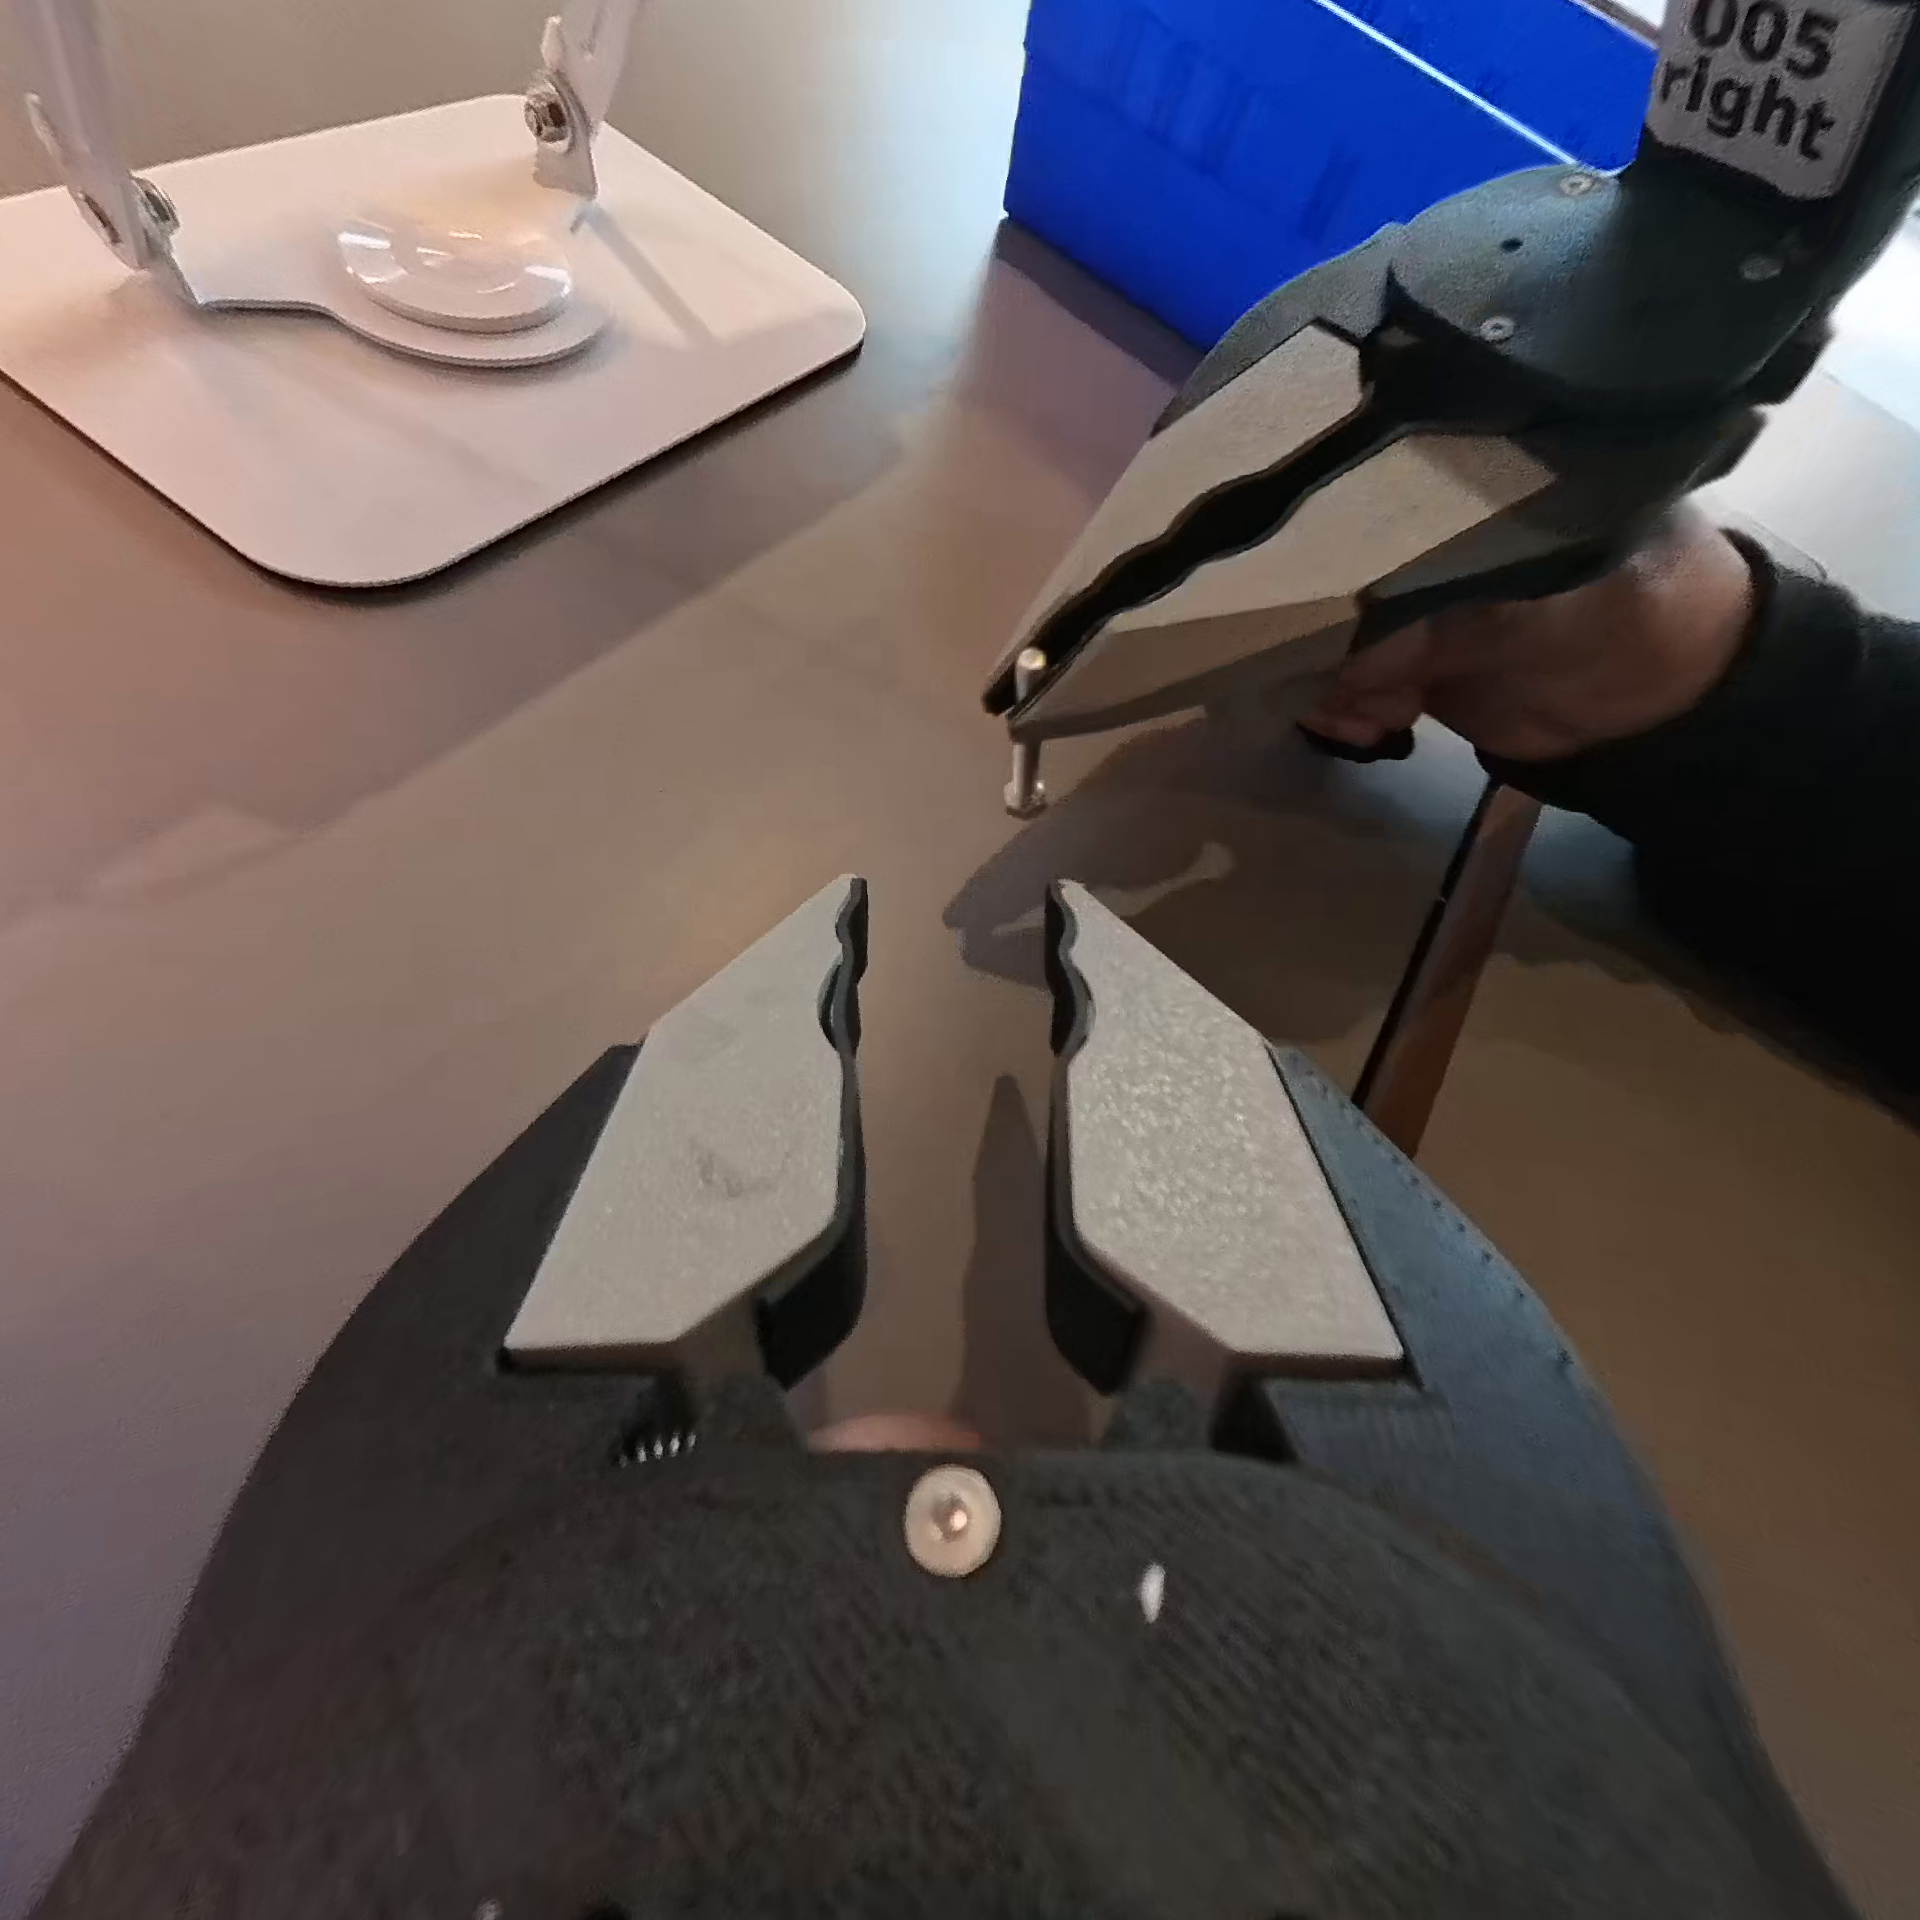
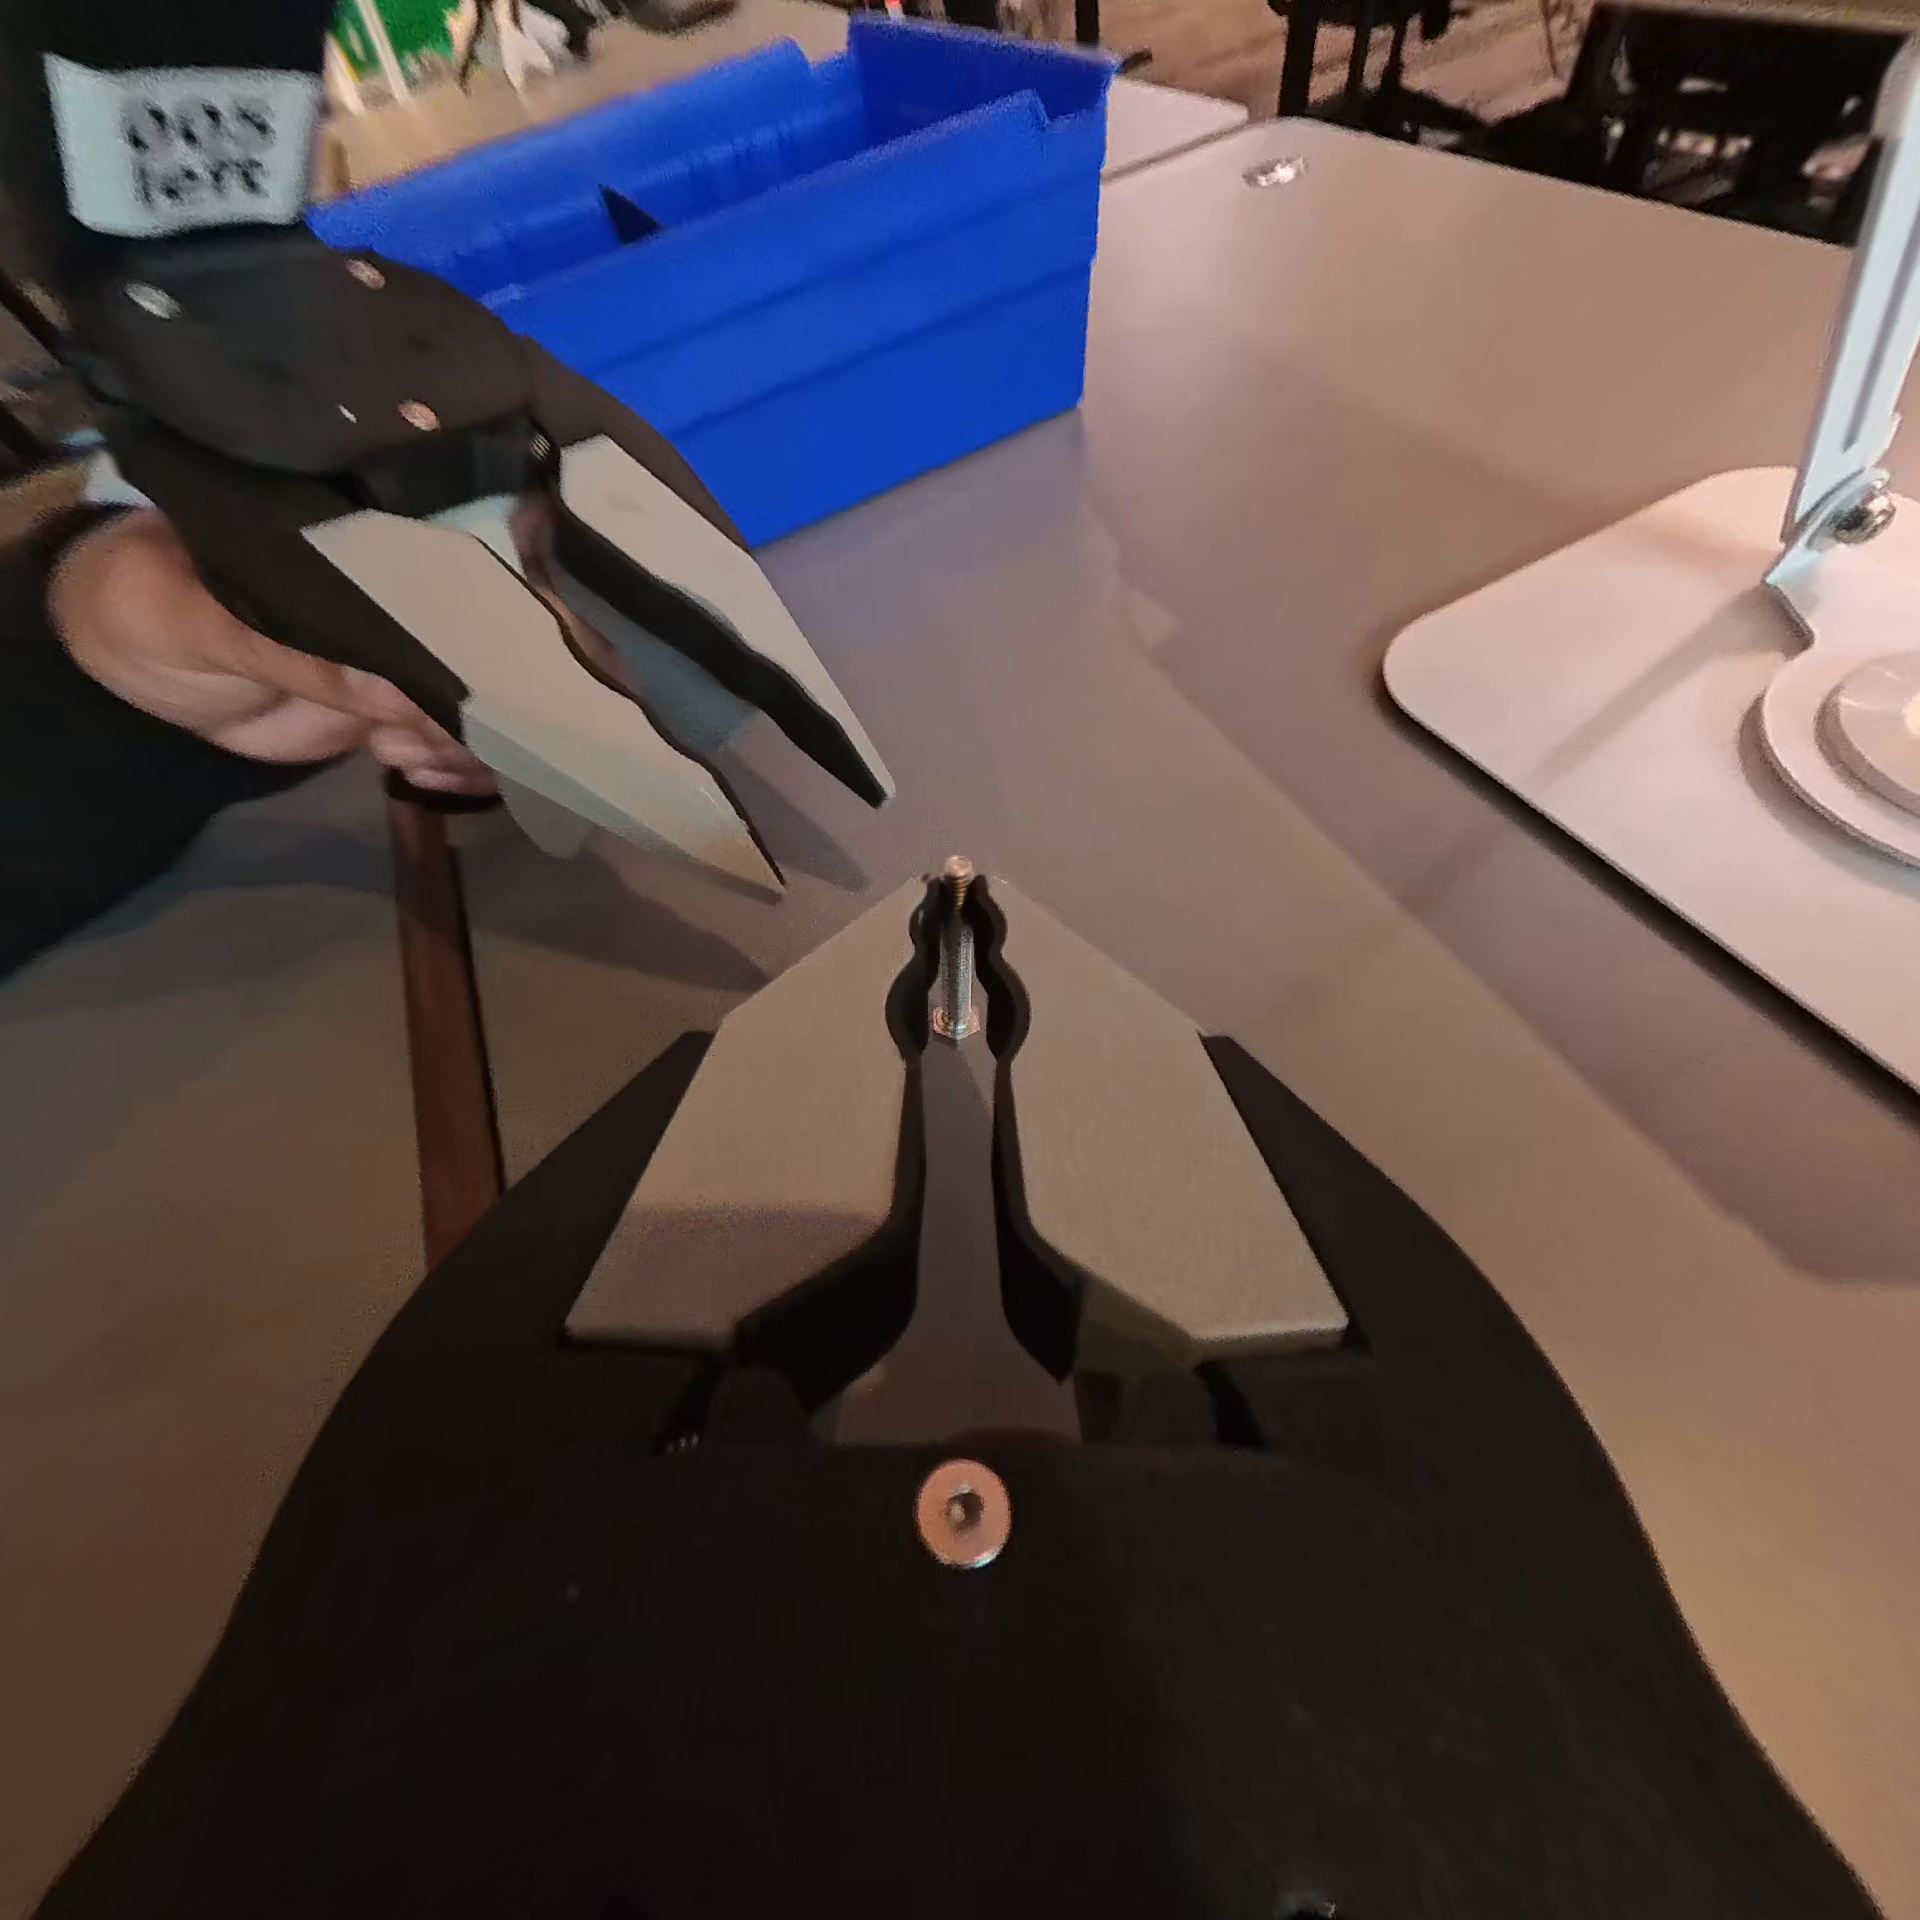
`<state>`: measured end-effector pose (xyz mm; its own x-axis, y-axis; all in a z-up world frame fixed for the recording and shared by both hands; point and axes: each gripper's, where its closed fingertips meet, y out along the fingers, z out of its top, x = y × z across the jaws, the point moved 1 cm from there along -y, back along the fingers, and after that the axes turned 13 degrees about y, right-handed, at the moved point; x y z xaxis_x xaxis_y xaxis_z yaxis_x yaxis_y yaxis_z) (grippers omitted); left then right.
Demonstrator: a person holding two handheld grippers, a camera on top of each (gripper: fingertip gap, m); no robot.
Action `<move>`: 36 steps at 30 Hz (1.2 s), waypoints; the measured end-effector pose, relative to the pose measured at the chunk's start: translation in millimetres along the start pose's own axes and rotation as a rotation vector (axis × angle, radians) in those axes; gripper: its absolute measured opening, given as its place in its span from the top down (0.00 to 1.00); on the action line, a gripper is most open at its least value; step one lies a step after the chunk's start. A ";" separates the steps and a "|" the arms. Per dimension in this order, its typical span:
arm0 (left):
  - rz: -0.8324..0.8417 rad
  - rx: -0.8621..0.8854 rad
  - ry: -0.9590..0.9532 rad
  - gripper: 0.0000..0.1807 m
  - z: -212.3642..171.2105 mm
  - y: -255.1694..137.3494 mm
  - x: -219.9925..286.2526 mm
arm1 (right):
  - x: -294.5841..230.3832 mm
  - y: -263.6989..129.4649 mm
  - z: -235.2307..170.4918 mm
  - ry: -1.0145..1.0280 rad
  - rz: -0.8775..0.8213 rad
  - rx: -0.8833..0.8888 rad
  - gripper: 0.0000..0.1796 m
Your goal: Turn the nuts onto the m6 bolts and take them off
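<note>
My right gripper [image 2: 956, 883] is shut on a silver bolt [image 2: 954, 961]. The bolt stands about upright between the fingertips, threaded end up, hex head [image 2: 951, 1029] down near the brown table. In the left wrist view the right gripper [image 1: 1013, 691] comes in from the upper right with the bolt [image 1: 1023, 764] hanging below its tips, just above the table. My left gripper [image 1: 956, 899] is open and empty, its tips a short way in front of and below the bolt. In the right wrist view the left gripper [image 2: 831, 842] is at the left, open. No nut shows.
A blue plastic bin [image 2: 831, 291] stands at the back, also seen in the left wrist view [image 1: 1299, 135]. A white stand with a flat base plate [image 1: 343, 416] sits at the far left, and at the right in the right wrist view [image 2: 1621, 707]. A hand [image 1: 1558, 665] holds the right gripper. The grippers are tip to tip, or close to it.
</note>
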<state>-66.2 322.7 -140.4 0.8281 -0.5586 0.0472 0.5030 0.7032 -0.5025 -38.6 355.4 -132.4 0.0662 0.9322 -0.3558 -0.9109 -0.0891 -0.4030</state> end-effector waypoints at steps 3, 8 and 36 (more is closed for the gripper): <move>0.013 -0.017 0.005 0.84 -2.3 0.4 -1.1 | 3.4 4.6 -5.6 -0.026 -0.026 -0.032 0.99; 0.010 -0.031 0.000 0.84 -5.7 3.0 -1.0 | 2.6 7.2 -3.6 -0.045 -0.027 -0.021 0.99; 0.007 -0.039 0.008 0.85 -7.7 4.8 0.1 | 7.9 11.9 -18.3 -0.034 -0.053 -0.128 0.99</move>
<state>-65.6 322.6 -149.4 0.8296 -0.5572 0.0365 0.4867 0.6896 -0.5363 -41.4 355.2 -155.5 0.0967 0.9480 -0.3032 -0.8470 -0.0816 -0.5252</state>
